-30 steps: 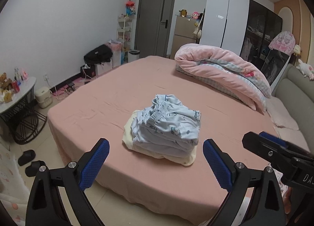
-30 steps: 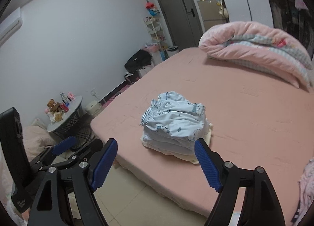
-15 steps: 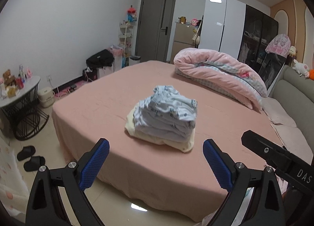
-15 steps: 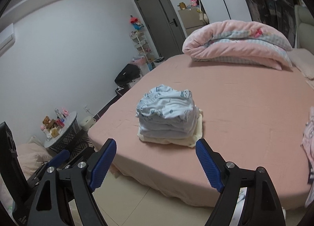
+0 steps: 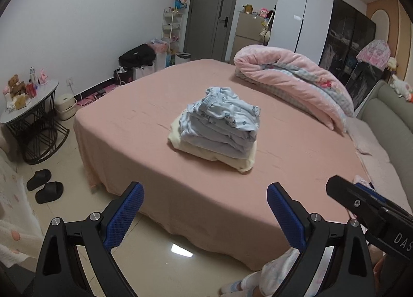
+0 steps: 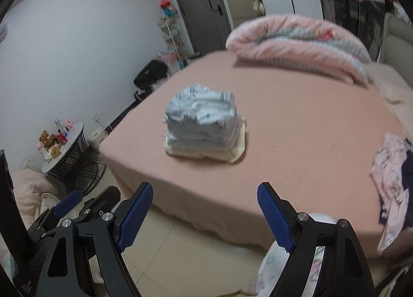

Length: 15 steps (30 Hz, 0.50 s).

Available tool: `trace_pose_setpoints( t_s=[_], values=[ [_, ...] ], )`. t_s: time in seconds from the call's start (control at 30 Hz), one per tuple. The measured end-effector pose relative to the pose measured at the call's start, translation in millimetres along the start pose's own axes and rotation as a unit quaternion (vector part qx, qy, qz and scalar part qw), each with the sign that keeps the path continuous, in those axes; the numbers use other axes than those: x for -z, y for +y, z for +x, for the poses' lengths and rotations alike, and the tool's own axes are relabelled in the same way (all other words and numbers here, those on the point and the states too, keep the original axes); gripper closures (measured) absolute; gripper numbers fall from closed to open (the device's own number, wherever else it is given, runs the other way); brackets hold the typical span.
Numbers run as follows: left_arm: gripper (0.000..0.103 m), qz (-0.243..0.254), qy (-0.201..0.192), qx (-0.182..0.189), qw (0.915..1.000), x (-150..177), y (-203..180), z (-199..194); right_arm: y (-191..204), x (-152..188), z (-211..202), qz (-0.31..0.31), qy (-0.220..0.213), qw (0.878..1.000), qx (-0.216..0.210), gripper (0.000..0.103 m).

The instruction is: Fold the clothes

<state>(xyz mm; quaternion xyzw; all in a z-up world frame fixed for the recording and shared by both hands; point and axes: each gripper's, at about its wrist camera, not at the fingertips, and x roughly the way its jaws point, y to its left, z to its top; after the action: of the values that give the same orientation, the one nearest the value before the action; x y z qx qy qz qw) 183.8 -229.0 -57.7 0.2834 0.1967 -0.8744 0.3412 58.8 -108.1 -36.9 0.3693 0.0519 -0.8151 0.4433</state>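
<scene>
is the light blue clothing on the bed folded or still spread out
Folded: the light blue clothes sit in flat stacked layers on a cream garment, a compact pile on the bed.

Bare bed (image 5: 144,106) ahead of left tool (image 5: 204,209); folded stack (image 5: 219,121) beyond, centre; rolled quilt (image 5: 296,77) far right; loose clothes (image 6: 392,167) right of right tool (image 6: 204,206).

We face a bed (image 5: 160,106) under a pink sheet, a rolled quilt (image 5: 291,75) at its far side. White walls, a grey door (image 5: 211,15), a wardrobe (image 5: 304,15), glossy tiled floor (image 5: 160,250), a round side table (image 5: 28,111), black slippers (image 5: 44,186).
</scene>
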Motion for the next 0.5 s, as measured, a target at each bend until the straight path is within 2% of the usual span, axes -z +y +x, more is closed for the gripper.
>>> trace_pose_setpoints(
  t_s=[0.13,0.27,0.5],
  values=[
    [0.006,0.026,-0.006,-0.015,0.9995,1.9,-8.9,-5.6,5.8,1.4,-6.7,-0.016,-0.01,1.0,-0.001,0.02],
    [0.006,0.039,-0.01,-0.035,0.9986,2.7,-13.2,-11.8,7.9,2.4,-7.9,-0.023,0.005,1.0,0.006,0.02],
    [0.006,0.045,-0.01,-0.022,0.9987,4.8,-18.7,-20.9,8.4,-0.3,-18.7,-0.025,-0.001,1.0,-0.005,0.02]
  ],
)
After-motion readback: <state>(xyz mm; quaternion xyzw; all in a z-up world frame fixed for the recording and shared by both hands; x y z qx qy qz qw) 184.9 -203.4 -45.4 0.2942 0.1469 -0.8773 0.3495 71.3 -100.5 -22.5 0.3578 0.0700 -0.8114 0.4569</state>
